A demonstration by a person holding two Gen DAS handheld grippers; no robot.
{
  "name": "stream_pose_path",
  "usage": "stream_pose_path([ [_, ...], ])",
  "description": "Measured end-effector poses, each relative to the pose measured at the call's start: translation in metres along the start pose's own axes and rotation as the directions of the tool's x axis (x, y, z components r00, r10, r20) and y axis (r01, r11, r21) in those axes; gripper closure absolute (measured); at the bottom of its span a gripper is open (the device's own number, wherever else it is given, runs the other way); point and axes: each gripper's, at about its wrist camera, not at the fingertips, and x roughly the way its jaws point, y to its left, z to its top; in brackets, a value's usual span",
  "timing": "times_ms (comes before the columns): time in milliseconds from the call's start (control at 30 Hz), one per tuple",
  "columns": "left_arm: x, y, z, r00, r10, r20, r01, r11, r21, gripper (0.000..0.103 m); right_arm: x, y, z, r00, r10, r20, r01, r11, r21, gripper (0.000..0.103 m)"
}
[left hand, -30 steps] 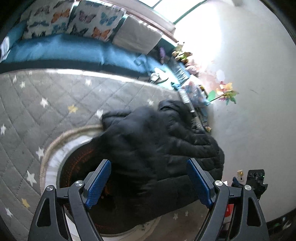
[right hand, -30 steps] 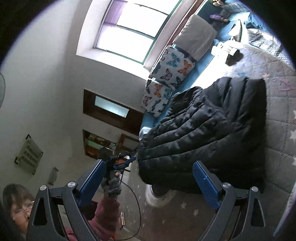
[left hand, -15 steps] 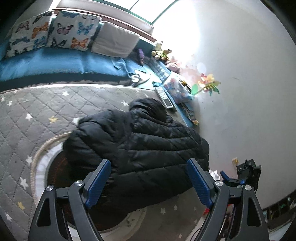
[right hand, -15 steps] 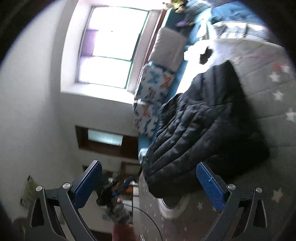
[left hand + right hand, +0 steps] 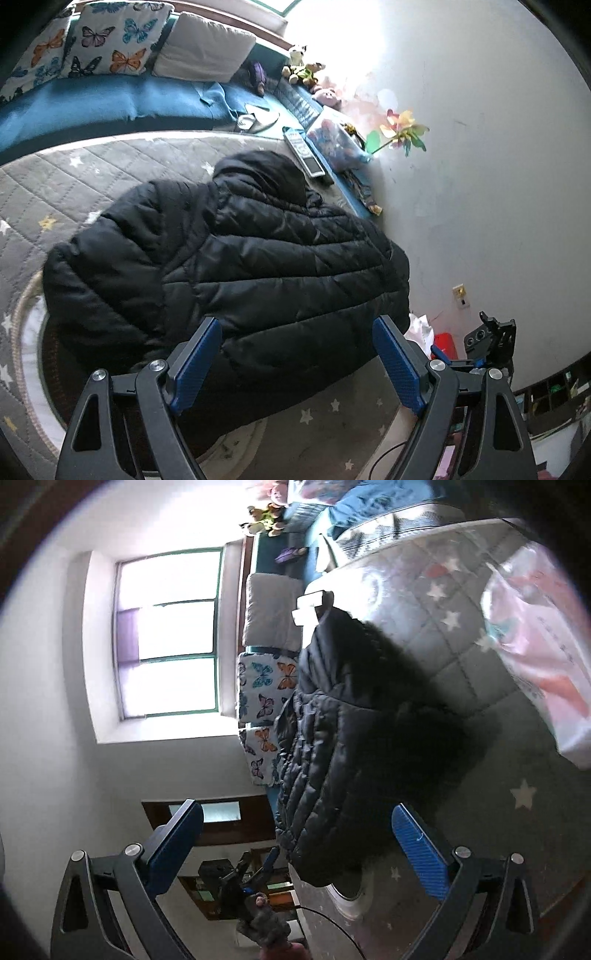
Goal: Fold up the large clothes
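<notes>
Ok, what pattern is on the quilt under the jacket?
Grey diamond quilting with white and yellow stars on the quilt, clearest in the left wrist view.

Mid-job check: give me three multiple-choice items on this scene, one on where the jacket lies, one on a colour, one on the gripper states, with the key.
1. Where does the black puffer jacket lie?
A. on the grey star-patterned quilt
B. on the blue cushion
C. hung on the wall

2. What colour are the pads of the left hand-held gripper?
A. red
B. blue
C. white

3. How do both hand-held grippers stand?
A. both shut on the jacket
B. one clamped on a sleeve
C. both open, holding nothing

Key: 1 A, quilt shows around the jacket; 2 B, blue pads in the left wrist view; 3 C, the right hand-held gripper and the left one show wide gaps with no cloth pinched.
</notes>
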Motion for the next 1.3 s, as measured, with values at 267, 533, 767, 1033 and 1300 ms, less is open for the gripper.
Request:
stream_pose_path([
  [267,0.029,0.005,0.002,0.999,0.016,-0.040,-0.016,1.000,0.009,0.013,0.012,0.004,-0.004,0.998,-0.019,-0.053,0.014,0.995,-0.098,0.000],
  [533,0.032,0.016,0.003,0.998,0.048,-0.033,-0.048,0.999,0.012,0.013,0.033,0.030,-0.008,0.990,-0.065,-0.129,0.024,0.954,-0.298,0.000],
  [767,0.030,0.020,0.003,0.997,0.073,-0.027,-0.072,0.997,0.030,0.013,0.046,0.046,-0.014,0.979,-0.117,-0.165,0.038,0.907,-0.419,0.007],
  [1033,0.022,0.026,0.000,0.995,0.094,-0.031,-0.092,0.995,0.039,0.013,0.077,0.071,-0.012,0.966,-0.212,-0.149,0.090,0.814,-0.574,0.008],
  [1300,0.017,0.044,0.010,0.997,0.075,-0.033,-0.074,0.997,0.027,0.013,0.145,0.104,0.002,0.917,-0.399,-0.029,0.222,0.569,-0.792,0.008],
])
